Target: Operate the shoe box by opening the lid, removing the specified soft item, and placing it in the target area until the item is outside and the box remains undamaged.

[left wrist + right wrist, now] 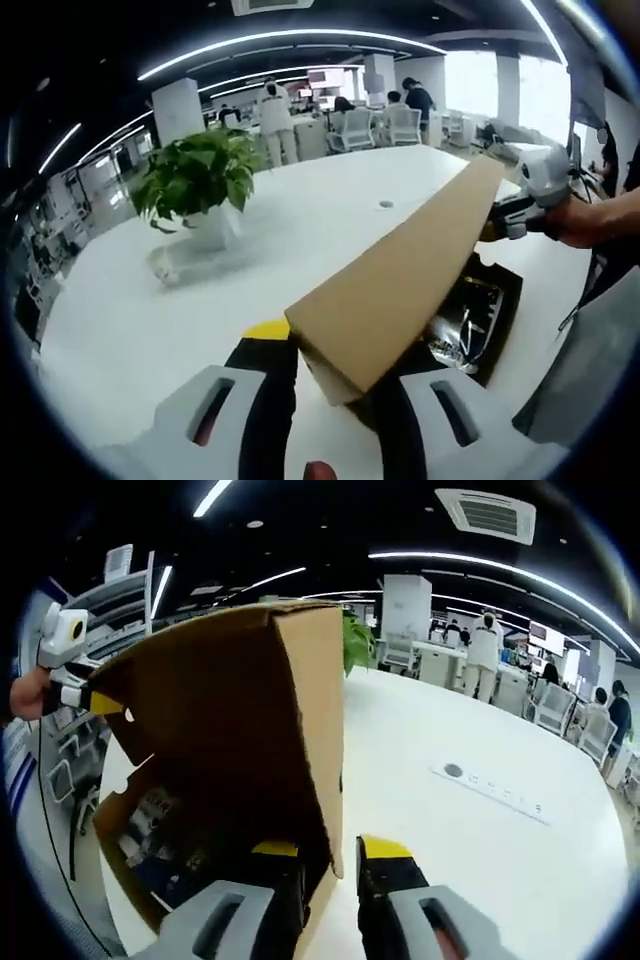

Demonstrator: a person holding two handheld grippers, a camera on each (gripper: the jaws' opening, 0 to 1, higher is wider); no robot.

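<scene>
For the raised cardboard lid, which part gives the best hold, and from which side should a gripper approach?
Grip the lid along its thin free edge near a corner, coming in edge-on from the open side of the box. The lid is a flat panel tilted up, so its rim fits between the jaws. Both grippers, left and right, sit at corners.

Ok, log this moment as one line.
lid: raised | left gripper: shut on lid | right gripper: shut on lid | shoe box: open
</scene>
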